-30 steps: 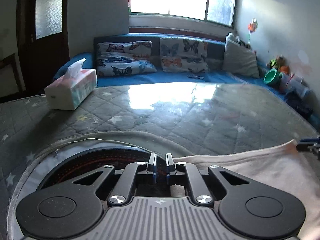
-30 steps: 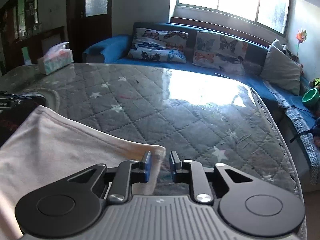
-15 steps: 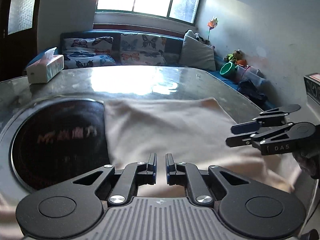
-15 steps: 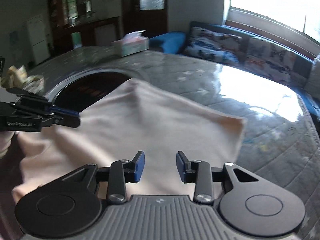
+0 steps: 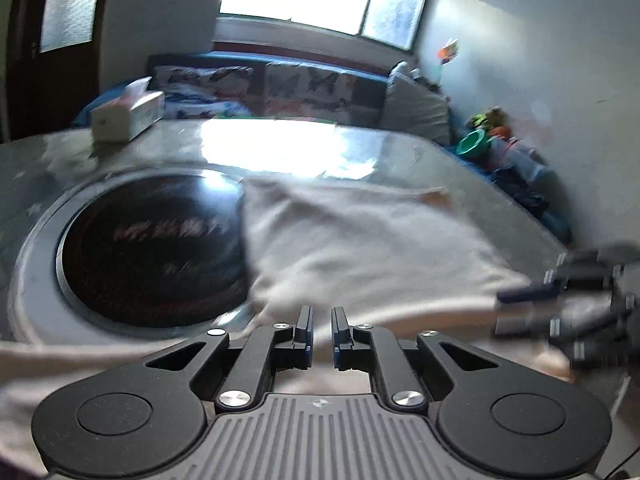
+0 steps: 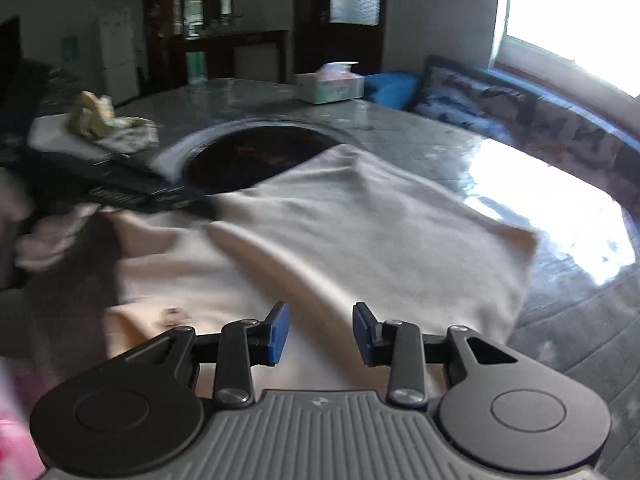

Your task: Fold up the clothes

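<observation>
Hovering both grippers over the cream garment, which lies spread on the quilted table, its far-left corner overlapping the dark round inset. Left gripper: fingers nearly together, narrow gap, nothing between them. Right gripper: fingers wide apart, empty.

Risks: near edge is bunched and wrinkled, so I could pinch two layers or miss the hem. Both views are motion-blurred, so aim is poor. Grippers sit close; they could collide.

Versus half a second ago: right fingers opened wider, both cameras swung, the cloth looks more rumpled near me, and the tissue box shifted in view.
</observation>
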Action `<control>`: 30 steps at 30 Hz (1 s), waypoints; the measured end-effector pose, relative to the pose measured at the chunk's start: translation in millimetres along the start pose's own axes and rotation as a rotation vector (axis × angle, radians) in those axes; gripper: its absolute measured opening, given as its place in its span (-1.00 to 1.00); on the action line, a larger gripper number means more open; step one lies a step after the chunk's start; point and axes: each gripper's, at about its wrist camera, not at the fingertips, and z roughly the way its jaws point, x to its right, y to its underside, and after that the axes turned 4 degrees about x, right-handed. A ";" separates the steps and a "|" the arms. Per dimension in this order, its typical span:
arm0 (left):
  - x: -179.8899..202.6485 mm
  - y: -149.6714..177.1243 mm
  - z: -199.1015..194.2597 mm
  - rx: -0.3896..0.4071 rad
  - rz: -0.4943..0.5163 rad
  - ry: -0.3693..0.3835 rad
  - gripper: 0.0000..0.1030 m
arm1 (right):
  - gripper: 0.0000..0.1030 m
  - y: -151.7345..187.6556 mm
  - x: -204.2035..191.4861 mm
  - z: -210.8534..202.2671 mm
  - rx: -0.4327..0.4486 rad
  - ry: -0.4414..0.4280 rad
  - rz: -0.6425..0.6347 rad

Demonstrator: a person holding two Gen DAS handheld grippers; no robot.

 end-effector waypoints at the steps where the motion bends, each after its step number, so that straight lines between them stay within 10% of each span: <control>1: 2.3 -6.5 3.1 -0.004 -0.007 0.015 -0.79 | -0.33 -0.2 -3.0 -3.8 -0.009 -0.037 0.009; 12: 32.8 -42.5 78.3 -0.099 0.043 0.091 -0.79 | -0.36 10.3 -44.0 -11.3 -0.035 -0.170 -0.100; 16: 37.5 -38.7 93.2 -0.122 0.059 0.092 -0.79 | -0.88 14.4 -52.2 -7.9 -0.029 -0.163 -0.133; 20: 37.9 -34.9 98.8 -0.137 0.072 0.071 -0.79 | -0.99 18.1 -59.1 -7.3 -0.027 -0.172 -0.158; 30: 33.1 -35.7 102.1 -0.136 0.062 0.072 -0.79 | -0.84 16.4 -66.9 -23.6 0.006 -0.206 -0.201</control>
